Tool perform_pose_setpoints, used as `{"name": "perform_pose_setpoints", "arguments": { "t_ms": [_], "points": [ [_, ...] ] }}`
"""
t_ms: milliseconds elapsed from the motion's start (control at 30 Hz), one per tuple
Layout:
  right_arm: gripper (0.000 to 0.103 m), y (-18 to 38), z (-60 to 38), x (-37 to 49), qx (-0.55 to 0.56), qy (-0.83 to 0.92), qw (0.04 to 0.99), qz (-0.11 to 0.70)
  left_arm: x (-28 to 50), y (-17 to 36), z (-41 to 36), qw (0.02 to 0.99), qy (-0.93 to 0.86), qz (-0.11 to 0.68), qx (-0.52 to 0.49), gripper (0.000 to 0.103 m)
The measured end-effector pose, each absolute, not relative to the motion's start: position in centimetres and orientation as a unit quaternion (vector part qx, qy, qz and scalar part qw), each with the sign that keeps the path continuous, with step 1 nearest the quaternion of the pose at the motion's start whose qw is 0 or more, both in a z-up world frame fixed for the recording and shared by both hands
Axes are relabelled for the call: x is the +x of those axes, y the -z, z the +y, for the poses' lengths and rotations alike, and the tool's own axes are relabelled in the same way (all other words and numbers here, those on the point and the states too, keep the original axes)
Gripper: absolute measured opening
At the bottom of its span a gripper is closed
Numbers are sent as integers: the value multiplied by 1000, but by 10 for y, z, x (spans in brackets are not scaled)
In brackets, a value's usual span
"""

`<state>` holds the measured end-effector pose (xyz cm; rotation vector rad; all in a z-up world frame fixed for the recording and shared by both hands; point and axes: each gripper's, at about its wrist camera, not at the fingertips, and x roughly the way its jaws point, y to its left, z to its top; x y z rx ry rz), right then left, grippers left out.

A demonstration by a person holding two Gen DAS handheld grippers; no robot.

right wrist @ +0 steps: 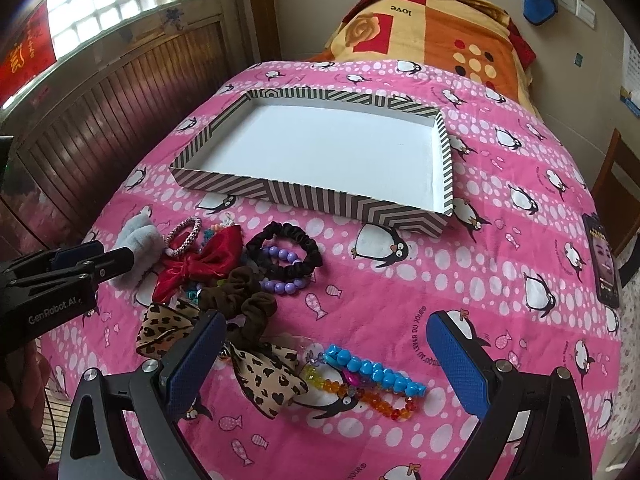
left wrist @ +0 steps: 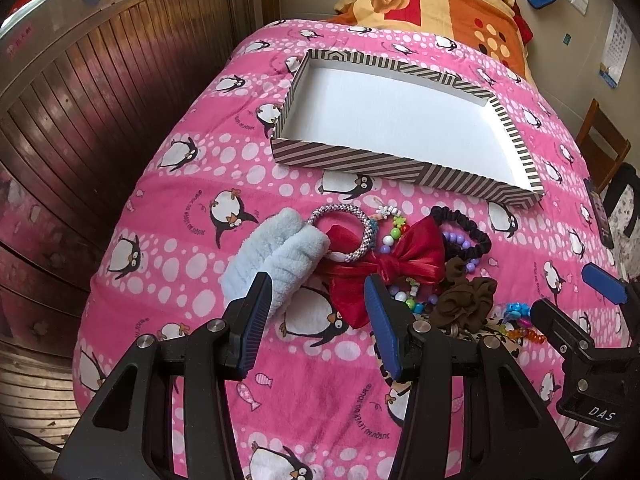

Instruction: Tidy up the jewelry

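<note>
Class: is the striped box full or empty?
Empty: the striped box shows only its bare white floor in both views; every accessory lies outside on the pink quilt.

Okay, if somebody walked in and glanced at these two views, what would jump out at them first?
Probably the heap of hair accessories and beads on the pink penguin quilt, led by the red satin bow with a black scrunchie beside it. Beyond the pile sits a striped box, its white inside bare. Both claws are open near the heap: the left claw by the pale blue fluffy band, the right claw over a turquoise bead bracelet.
</note>
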<state>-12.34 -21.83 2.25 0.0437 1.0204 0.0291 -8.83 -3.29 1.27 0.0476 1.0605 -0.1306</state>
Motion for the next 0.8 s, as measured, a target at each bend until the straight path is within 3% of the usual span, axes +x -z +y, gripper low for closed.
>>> {"name": "perform_pose_setpoints", "arguments": {
  "t_ms": [800],
  "points": [
    [100, -16, -218, -122, 39, -29, 865, 499, -82, -10, -21, 854, 58, 518, 1, 48]
  ]
}}
